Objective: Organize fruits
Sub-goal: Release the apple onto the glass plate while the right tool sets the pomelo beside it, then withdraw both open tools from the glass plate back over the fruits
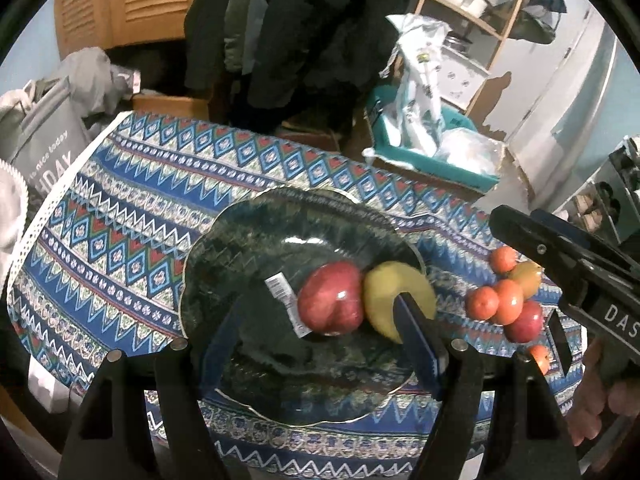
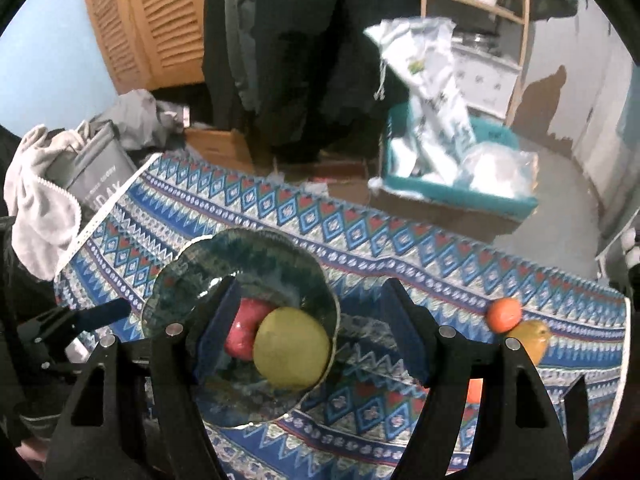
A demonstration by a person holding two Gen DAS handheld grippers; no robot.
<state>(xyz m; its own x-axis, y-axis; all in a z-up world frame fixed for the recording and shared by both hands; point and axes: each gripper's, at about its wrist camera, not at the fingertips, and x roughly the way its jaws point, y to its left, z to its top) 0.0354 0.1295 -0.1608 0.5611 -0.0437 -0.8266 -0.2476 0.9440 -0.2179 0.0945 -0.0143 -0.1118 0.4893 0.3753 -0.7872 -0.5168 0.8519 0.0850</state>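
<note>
A red apple and yellow fruit are seen in the bowl; both the left gripper and right gripper are spread, empty.

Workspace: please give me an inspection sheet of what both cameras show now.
Surface: patterned cloth covers the table.
Job's things: red apple and yellow fruit lie touching in the dark bowl; a fruit cluster lies on the cloth beside the bowl.
Clutter: a label in the bowl beside the apple.
Grippers: left gripper open over the bowl, holding nothing; right gripper open, holding nothing.
Cables: nothing seen.
Surroundings: teal bin with bags, grey bag, hanging dark clothes, wooden shelf.
</note>
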